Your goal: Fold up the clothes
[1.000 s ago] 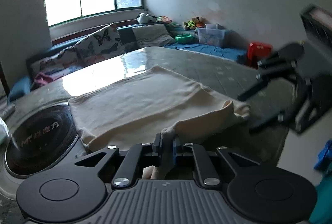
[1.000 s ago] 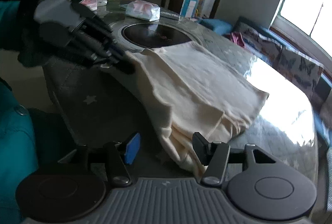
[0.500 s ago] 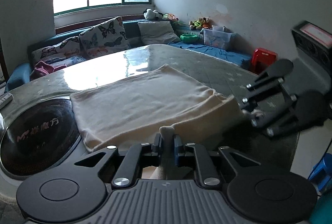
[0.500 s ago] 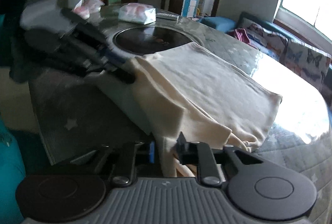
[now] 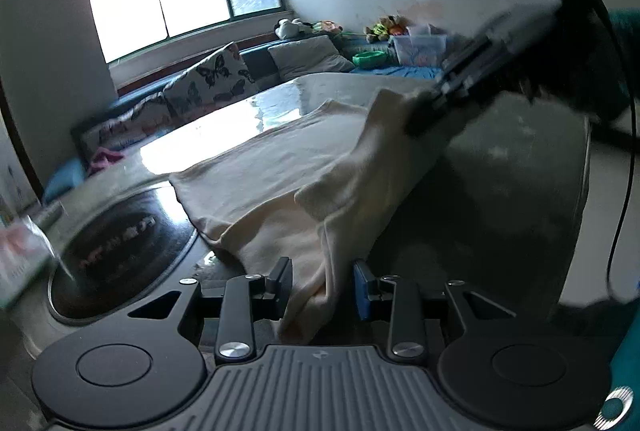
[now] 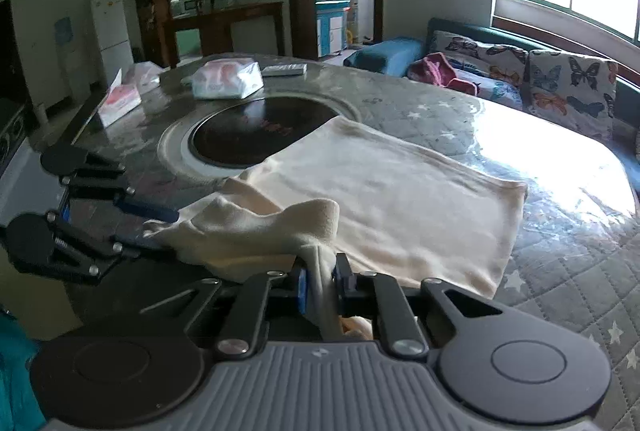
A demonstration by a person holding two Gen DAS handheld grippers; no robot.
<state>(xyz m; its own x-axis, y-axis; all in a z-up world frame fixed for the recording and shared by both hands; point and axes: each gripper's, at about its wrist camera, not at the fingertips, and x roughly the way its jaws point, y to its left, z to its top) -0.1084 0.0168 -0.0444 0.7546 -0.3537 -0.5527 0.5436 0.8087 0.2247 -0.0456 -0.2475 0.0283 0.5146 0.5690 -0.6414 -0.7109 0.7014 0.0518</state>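
Observation:
A cream garment [image 5: 300, 167] lies flat on the table, with its near edge lifted at two places. In the left wrist view my left gripper [image 5: 320, 285] has its jaws opening, and a hanging fold of the garment sits loosely between the pads. From the right wrist view the left gripper [image 6: 170, 233] stands at the garment's [image 6: 380, 191] left corner. My right gripper [image 6: 322, 281] is closing, its pads pinching a raised fold of the near edge. The right gripper [image 5: 420, 115] holds that fold up above the table.
A round dark hob [image 6: 260, 135] is set into the table [image 6: 580, 251] just left of the garment. Tissue packs [image 6: 226, 77] and a remote [image 6: 284, 70] lie behind it. A sofa with butterfly cushions [image 6: 552, 83] runs under the window.
The right gripper went from open to shut on the garment's near edge and raised it. The left gripper's jaws, shut on the cloth before, have spread apart.

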